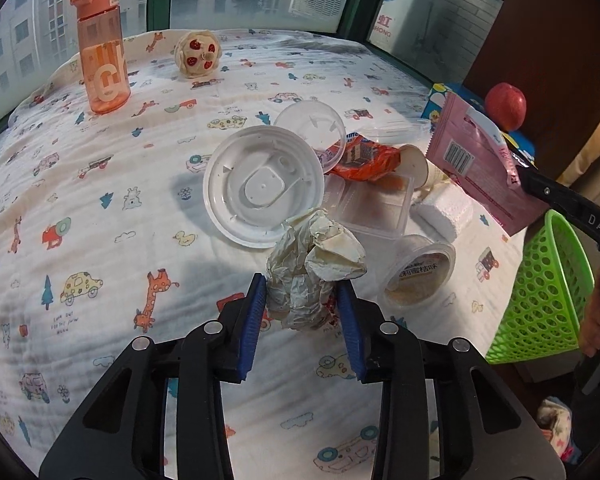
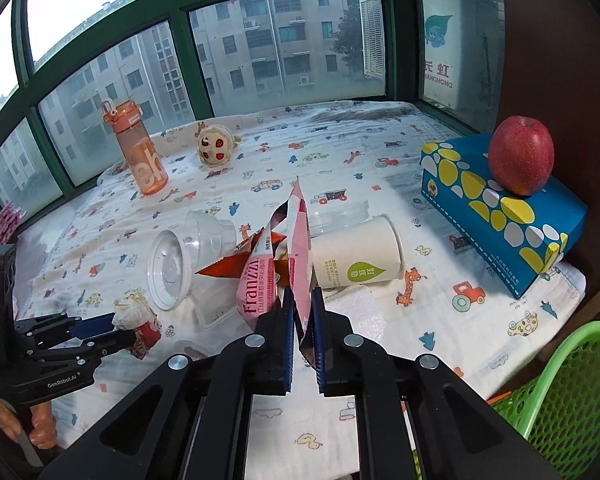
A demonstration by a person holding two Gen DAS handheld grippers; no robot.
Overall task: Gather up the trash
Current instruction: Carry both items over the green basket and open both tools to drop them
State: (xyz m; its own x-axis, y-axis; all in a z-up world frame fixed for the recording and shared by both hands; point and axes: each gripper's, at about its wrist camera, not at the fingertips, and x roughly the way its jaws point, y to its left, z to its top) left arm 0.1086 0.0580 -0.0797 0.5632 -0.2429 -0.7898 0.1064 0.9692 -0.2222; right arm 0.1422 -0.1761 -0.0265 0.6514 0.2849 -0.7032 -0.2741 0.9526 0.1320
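Note:
My left gripper [image 1: 302, 294] is shut on a crumpled paper wrapper [image 1: 314, 268], holding it just above the cloth; it also shows in the right wrist view [image 2: 134, 314]. My right gripper [image 2: 302, 300] is shut on a pink snack packet [image 2: 296, 240], lifted above the trash pile; the packet also shows in the left wrist view [image 1: 476, 160]. On the cloth lie a white lid [image 1: 260, 188], a clear dome lid [image 1: 312, 128], an orange wrapper [image 1: 364, 160], a clear tray [image 1: 374, 208], a paper cup [image 2: 356, 258], a small tub [image 1: 420, 272] and a foam piece [image 1: 444, 210].
A green mesh basket [image 1: 544, 292] stands at the right edge, also in the right wrist view [image 2: 568, 396]. An orange water bottle [image 1: 102, 44] and a small plush toy [image 1: 198, 54] stand at the back. An apple [image 2: 522, 156] rests on a blue tissue box [image 2: 500, 208].

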